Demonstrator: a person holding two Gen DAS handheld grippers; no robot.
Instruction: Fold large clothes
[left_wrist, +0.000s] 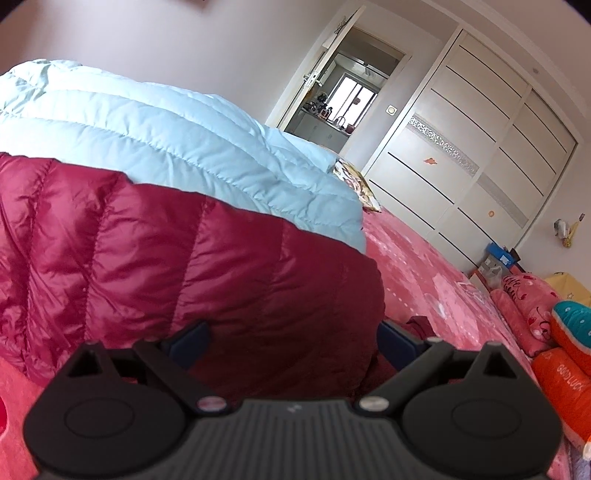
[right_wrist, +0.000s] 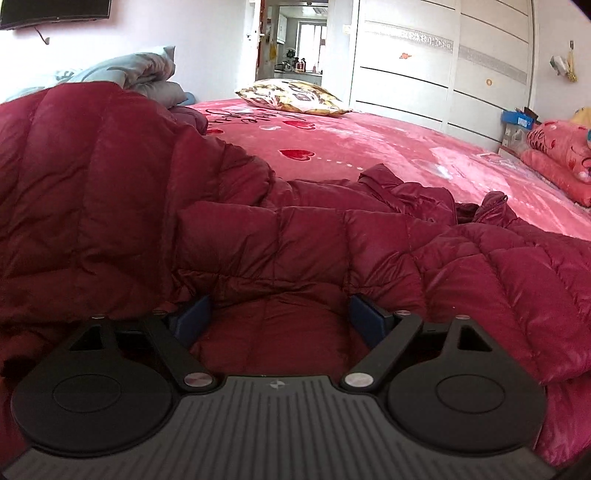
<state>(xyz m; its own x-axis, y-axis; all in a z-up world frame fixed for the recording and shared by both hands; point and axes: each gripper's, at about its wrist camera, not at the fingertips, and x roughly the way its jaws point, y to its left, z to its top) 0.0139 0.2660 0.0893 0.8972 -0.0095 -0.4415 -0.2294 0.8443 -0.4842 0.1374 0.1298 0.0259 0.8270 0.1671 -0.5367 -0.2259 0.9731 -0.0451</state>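
Observation:
A dark red quilted puffer jacket (left_wrist: 184, 258) lies on the pink bed and fills the lower left wrist view. My left gripper (left_wrist: 291, 339) is open, its blue-padded fingers (left_wrist: 192, 341) spread wide around a bulging fold of the jacket. In the right wrist view the same jacket (right_wrist: 332, 243) sprawls across the front, one part heaped high at the left and a sleeve or collar crumpled farther back. My right gripper (right_wrist: 280, 314) is open too, and jacket fabric sits between its fingers (right_wrist: 369, 319). The fingertips of both are partly sunk in the fabric.
A light blue quilt (left_wrist: 166, 129) is piled behind the jacket. The pink heart-print bedspread (right_wrist: 369, 147) stretches to a patterned pillow (right_wrist: 291, 92). Pink and orange cushions (left_wrist: 565, 350) lie at the right. A white wardrobe (left_wrist: 461, 147) and an open doorway (left_wrist: 340, 96) stand beyond the bed.

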